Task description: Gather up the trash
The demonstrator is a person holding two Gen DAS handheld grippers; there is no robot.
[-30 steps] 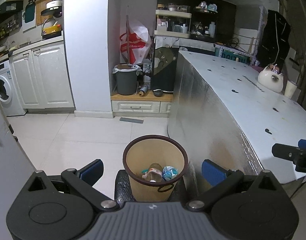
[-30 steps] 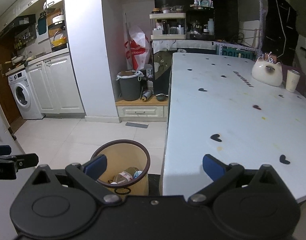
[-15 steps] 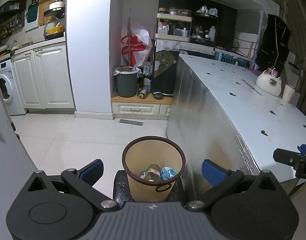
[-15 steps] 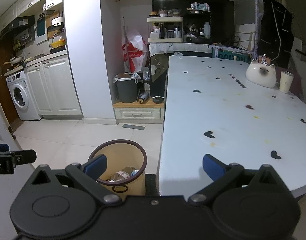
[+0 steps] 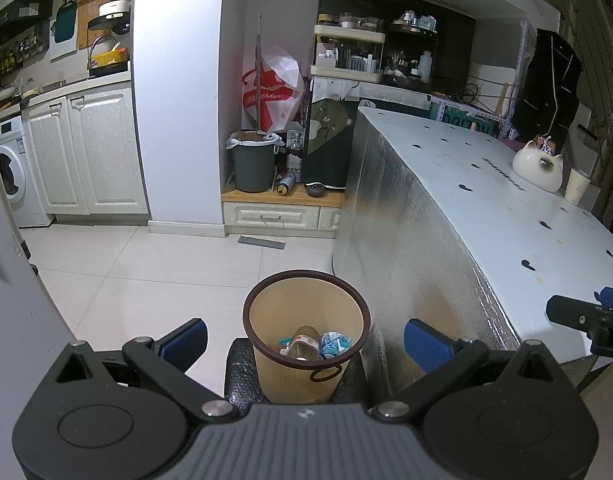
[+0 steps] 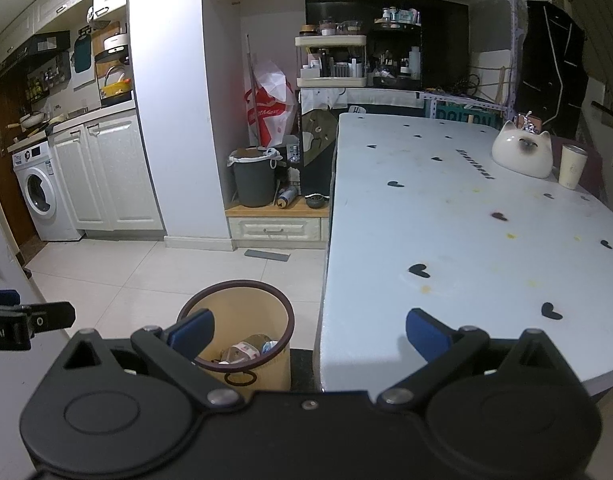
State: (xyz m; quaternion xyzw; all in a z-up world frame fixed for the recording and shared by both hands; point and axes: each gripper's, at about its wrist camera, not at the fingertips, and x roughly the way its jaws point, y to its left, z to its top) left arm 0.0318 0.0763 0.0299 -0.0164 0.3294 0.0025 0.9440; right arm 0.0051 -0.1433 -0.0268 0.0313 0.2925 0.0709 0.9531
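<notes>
Two grippers, both spread wide, nothing between the pads of either. Left gripper [image 5: 305,338] poised over the floor, directly above and just short of the tan waste bin [image 5: 306,354]; bin mouth framed between its blue pads. Right gripper [image 6: 309,330] further right, straddling the bin's right side and the near corner of the white table [image 6: 458,216].

Left to right: washing machine [image 5: 8,172] and white cabinets [image 5: 86,152] at far left, grey lined pail [image 5: 253,164] in the alcove, red-and-white plastic bag [image 5: 272,96] behind it, tan bin on the floor touching or just beside the table's foil-clad side, then the table top.

Trash located: inside the tan bin, at the bottom. One clear plastic bottle [image 5: 304,344], lying on its side, long axis running roughly away from the left wrist camera; one crumpled blue-and-white wrapper [image 5: 335,343] just right of it, touching. Possibly smaller scraps beside them, too small to tell.

Table count: one white cat-shaped ceramic [image 6: 521,154], one paper cup [image 6: 571,166] just right of it, both at the far right end, well apart from either gripper. Otherwise only printed black hearts and a few stains; no loose litter visible there.

Key relation: bin lies below and ahead of left gripper, nearer to it than to the right. Judgement: collection looks largely done; any lift of the bin falls to the left side.
</notes>
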